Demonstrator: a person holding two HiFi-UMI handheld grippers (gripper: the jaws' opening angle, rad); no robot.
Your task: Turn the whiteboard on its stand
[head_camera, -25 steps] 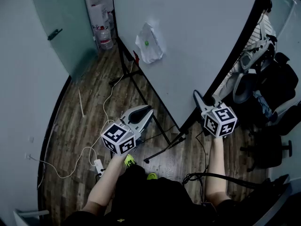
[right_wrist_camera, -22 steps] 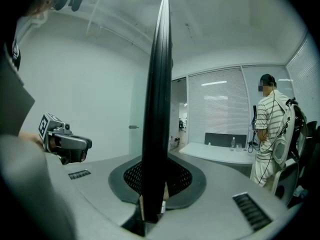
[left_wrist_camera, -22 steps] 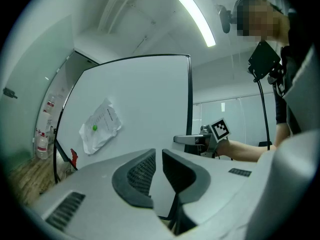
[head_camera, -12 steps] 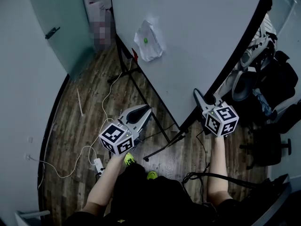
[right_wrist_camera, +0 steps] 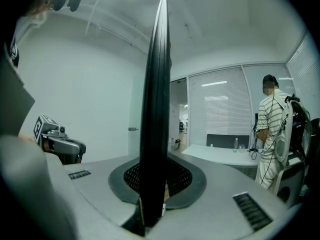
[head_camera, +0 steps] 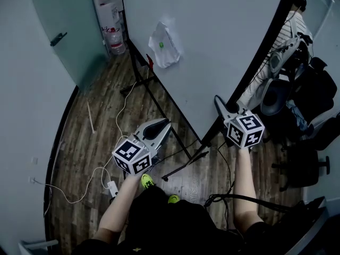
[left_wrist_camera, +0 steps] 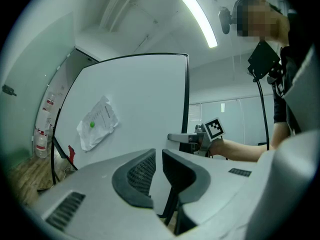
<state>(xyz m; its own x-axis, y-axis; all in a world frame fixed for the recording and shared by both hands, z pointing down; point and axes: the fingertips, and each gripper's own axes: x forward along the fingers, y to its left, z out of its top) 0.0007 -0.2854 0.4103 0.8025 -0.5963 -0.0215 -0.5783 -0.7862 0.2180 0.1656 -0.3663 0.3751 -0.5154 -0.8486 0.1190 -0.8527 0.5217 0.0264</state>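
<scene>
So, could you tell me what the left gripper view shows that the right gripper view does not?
Only the left: the whiteboard face-on, with a crumpled paper pinned on it. Only the right: the board's black edge clamped in the right gripper, and a person in a striped shirt. Both: the whiteboard and the opposite gripper, such as the left gripper.
</scene>
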